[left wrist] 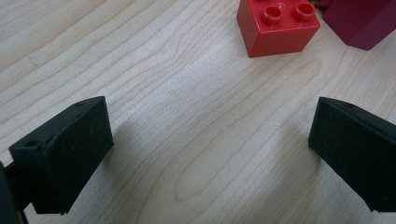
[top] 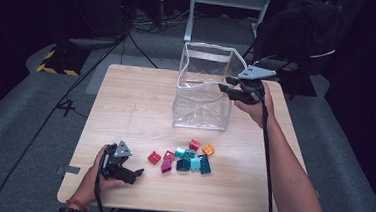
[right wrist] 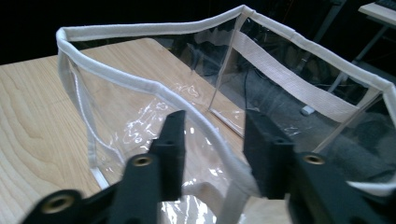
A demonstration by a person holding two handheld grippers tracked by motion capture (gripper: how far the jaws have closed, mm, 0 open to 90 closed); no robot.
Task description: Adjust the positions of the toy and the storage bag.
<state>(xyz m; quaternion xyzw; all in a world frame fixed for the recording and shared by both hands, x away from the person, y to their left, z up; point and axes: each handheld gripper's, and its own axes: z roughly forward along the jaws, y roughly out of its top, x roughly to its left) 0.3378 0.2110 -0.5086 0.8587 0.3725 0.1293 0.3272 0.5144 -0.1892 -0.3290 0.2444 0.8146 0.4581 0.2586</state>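
One clear bag [top: 203, 94], white-trimmed, rim sagging w/ right tongs [right wrist: 215, 154].

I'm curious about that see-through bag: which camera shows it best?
The high view: the clear bag stands whole on the table, behind the bricks. The right gripper view shows just its white rim up close, straddled by the black jaws.

In the left gripper view, the top edge cuts the red brick [left wrist: 278, 28] across its back studs, and the dark red brick [left wrist: 359, 21] at 1 o'clock runs off the top and right edges, its shape untold. In the right gripper view, the bag's white rim [right wrist: 187, 105] passes between the right gripper [right wrist: 212, 149] jaws; whether the pads press it cannot be told, since the rim below is blurred. In the high view, the bricks in the pile [top: 187, 158] overlap, too small to count.
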